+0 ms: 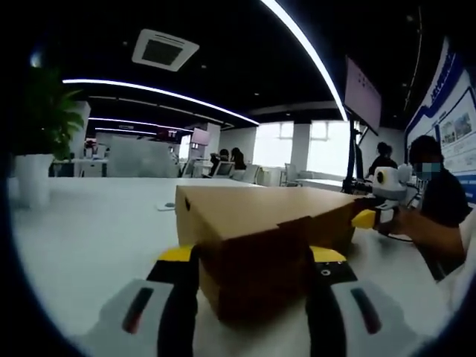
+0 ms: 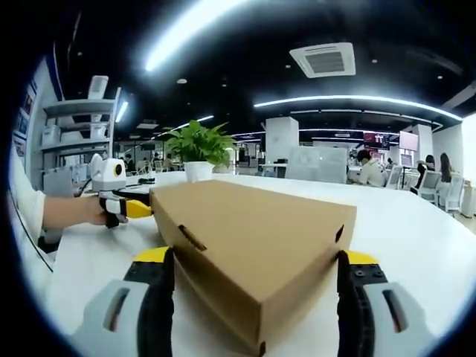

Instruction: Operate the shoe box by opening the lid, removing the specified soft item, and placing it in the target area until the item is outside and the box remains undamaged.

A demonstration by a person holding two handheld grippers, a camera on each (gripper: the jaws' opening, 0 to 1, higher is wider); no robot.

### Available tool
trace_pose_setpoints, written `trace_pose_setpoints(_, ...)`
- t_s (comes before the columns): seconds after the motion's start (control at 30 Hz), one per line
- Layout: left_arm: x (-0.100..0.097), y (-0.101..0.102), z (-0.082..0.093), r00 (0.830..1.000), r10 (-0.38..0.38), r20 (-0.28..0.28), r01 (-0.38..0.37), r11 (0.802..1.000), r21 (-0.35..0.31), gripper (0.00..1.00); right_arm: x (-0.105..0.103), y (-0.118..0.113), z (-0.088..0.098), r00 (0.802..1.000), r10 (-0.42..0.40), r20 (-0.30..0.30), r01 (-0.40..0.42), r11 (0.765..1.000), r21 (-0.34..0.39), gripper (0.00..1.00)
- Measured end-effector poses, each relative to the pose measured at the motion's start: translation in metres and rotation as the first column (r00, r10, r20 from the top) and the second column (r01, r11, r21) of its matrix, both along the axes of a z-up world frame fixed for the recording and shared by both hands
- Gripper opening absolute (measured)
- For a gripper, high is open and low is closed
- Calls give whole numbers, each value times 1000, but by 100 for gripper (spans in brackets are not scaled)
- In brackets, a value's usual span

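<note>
Shoe box: a plain brown cardboard shoe box [image 1: 264, 238] sits on the white table [image 1: 89, 238], lid down and flat; the same box [image 2: 253, 253] fills the near middle of the right gripper view.
Soft item: hidden inside the closed box, so I cannot tell what it is or how it lies.
Left gripper: the left gripper [image 1: 253, 294] has its jaws spread wide to either side of one end of the box, at or just beside the side walls; whether the pads press the card I cannot tell.
Right gripper: the right gripper [image 2: 256, 297] straddles the opposite end the same way, jaws apart with the box corner between them; it also appears at the far right of the left gripper view, held in a hand.
Stage: judged from the closed lid, opening has not begun.
Surroundings: a potted plant [image 2: 197, 145] stands on the far side of the table; people sit at desks well behind.
Risk, crushing: squeezing both ends could buckle the thin walls or dent the lid.
Risk, tearing: prying at the tab slot [image 2: 192, 238] unevenly could rip the flap.
Risk, sliding: the light box may skate across the smooth table if one end is lifted without the other being steadied.
</note>
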State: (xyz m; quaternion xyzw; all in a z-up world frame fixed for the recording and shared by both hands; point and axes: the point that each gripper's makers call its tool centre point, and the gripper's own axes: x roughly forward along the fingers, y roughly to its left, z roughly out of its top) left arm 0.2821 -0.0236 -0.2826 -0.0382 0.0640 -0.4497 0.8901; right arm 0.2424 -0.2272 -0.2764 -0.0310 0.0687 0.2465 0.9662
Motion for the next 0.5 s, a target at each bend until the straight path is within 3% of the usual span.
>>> trace_pose_setpoints(0.23,-17,1,2,999,32,-17,-32,999,24,58,-9,6,0,1000,27,15,-27,1000,9,93)
trace_pose_setpoints(0.5,-31,5,2,998,56,-6,-56,998,1,58,-14,10,0,999,53,15,-53,999,10,93)
